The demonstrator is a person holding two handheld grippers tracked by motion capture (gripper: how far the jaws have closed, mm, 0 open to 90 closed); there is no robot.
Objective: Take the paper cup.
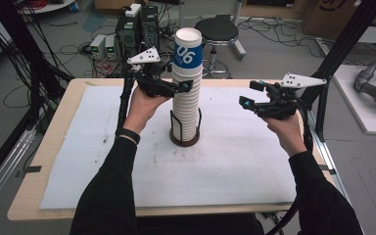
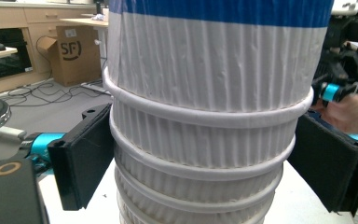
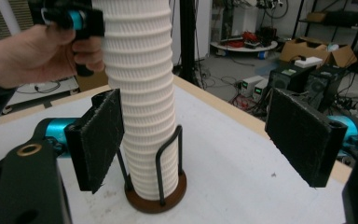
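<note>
Black sleeves (image 1: 108, 196), black wristband (image 1: 129, 134)

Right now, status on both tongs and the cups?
Left tongs open, straddling cup stack near top. Right tongs open, clear of it. Stack upright in holder.

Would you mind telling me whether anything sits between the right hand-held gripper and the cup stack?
Nothing visible does: the right hand-held gripper faces the cup stack across bare table cover.

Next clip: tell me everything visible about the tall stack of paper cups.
The stack of paper cups is white, ribbed, with rolled rims; the top cup bears a blue band. It stands upright in a dark wire holder on the white mat. The left hand-held gripper straddles its upper part, pads apparently just clear.
</note>
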